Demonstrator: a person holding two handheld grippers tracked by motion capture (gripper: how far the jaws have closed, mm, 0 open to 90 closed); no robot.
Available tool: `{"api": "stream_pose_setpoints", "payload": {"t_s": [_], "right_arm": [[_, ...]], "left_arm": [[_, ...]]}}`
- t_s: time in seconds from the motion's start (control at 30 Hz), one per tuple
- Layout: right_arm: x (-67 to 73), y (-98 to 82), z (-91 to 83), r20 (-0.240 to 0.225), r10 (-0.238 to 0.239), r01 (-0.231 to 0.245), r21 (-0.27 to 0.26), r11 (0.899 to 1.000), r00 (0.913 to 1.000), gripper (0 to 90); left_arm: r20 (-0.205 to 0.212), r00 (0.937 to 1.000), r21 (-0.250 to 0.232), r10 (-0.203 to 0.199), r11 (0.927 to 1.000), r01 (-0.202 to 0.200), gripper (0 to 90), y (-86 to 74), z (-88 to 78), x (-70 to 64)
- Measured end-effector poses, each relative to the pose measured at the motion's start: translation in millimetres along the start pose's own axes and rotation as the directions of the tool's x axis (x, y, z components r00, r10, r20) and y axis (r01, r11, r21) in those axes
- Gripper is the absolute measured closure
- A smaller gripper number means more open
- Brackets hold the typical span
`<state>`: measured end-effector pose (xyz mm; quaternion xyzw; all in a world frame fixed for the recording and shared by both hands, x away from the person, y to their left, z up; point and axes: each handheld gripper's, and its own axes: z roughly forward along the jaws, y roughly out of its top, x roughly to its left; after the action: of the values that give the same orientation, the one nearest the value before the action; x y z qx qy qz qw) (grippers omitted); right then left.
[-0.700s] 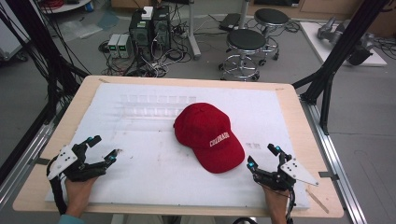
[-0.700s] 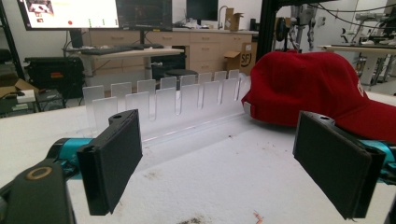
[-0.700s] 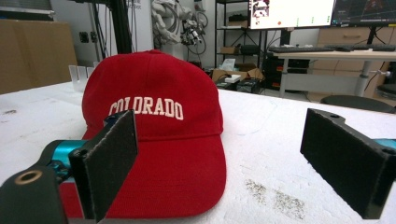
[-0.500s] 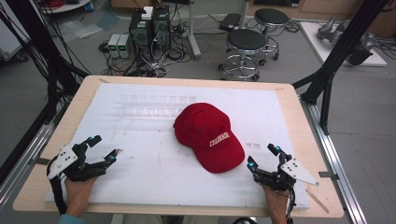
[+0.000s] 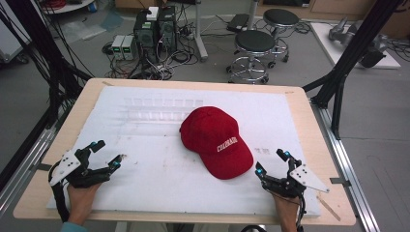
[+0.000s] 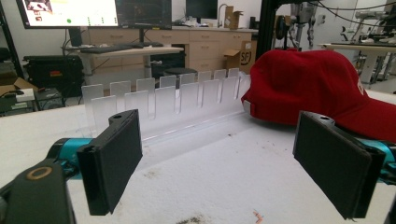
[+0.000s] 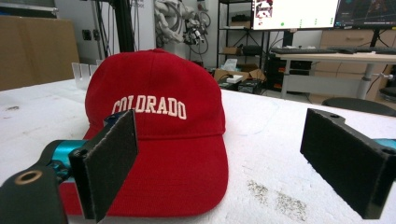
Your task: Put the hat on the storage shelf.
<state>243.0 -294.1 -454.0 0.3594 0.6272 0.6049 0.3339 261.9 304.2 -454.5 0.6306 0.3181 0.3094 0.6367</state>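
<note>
Red cap (image 5: 216, 141) lettered COLORADO lies crown-up at the centre of the high view, resting on the white pad (image 5: 145, 169) that covers the table (image 5: 309, 121), its brim pointing toward the lower right of the frame. The right gripper (image 5: 271, 163) sits at the lower right, just beside the brim's edge but not touching it, its jaws wide apart; in the right gripper view the cap (image 7: 154, 135) fills the left and middle of the frame, with the left jaw in front of the brim and the right jaw over bare pad. The left gripper (image 5: 107, 154) rests at the lower left of the high view, well apart from the cap, its jaws likewise spread and holding nothing. From the left gripper view, a clear plastic rack (image 6: 163, 102) with upright dividers runs across the middle of the frame, its far end close to the back of the cap (image 6: 317, 88). The step in hand appears to be the approach to the cap. To do it well, the right gripper would likely need to come in low and level so one jaw slides under the stiff brim, closing on the brim rather than the soft crown, which would probably crumple; the left gripper could steady the back of the cap.
</note>
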Motion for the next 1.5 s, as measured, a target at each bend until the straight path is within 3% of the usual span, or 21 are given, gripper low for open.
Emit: {"api": "stream_pose_setpoints", "payload": {"t_s": [0.17, 0.4, 0.87, 1.07, 1.27, 1.3, 1.4, 1.5], "right_arm": [[-0.2, 0.5, 1.1, -0.001, -0.004, 0.004, 0.005, 1.0, 1.0, 10.2], [3.4, 5.1, 9.2, -0.02, -0.044, 0.046, 0.081, 0.996, 0.9988, 10.2], [12.4, 48.8, 42.4, -0.081, -0.06, 0.073, 0.17, 0.983, 0.9949, 10.1], [19.3, 72.2, 66.3, -0.13, -0.055, 0.084, 0.231, 0.969, 0.99, 10.2], [25.7, 83.9, 88.1, -0.168, -0.064, 0.111, 0.284, 0.952, 0.9838, 10.1], [28.5, 87.7, 98.4, -0.189, -0.068, 0.125, 0.308, 0.943, 0.9796, 10.1], [31.1, 89.5, 109.7, -0.209, -0.064, 0.133, 0.334, 0.933, 0.9758, 10.2], [33.0, 87.2, 120.6, -0.211, -0.05, 0.129, 0.38, 0.916, 0.9761, 10.1]], "left_arm": [[0.002, 1.0, 0.002, -0.006, 1.0, 0.006, 15.9, 0.0, -0.1, 0.6], [-0.001, 0.9999, 0.002, -0.01, 0.9999, 0.01, 15.9, 0.1, 0.4, 0.6], [-0.002, 1.0, 0.006, -0.007, 1.0, 0.007, 15.9, 0.2, 0.4, 0.6], [-0.004, 1.0, 0.007, -0.001, 1.0, 0.001, 15.9, 0.2, 0.7, -0.2], [-0.003, 1.0, 0.007, -0.003, 1.0, 0.003, 15.9, 0.3, 0.7, 0.2], [-0.003, 1.0, 0.007, -0.003, 1.0, 0.003, 16.0, 0.3, 0.7, 0.1], [-0.002, 1.0, 0.005, -0.002, 1.0, 0.002, 15.9, 0.2, 0.8, -0.2], [-0.002, 1.0, 0.007, -0.004, 1.0, 0.004, 15.9, 0.2, 0.8, 0.1]]}}
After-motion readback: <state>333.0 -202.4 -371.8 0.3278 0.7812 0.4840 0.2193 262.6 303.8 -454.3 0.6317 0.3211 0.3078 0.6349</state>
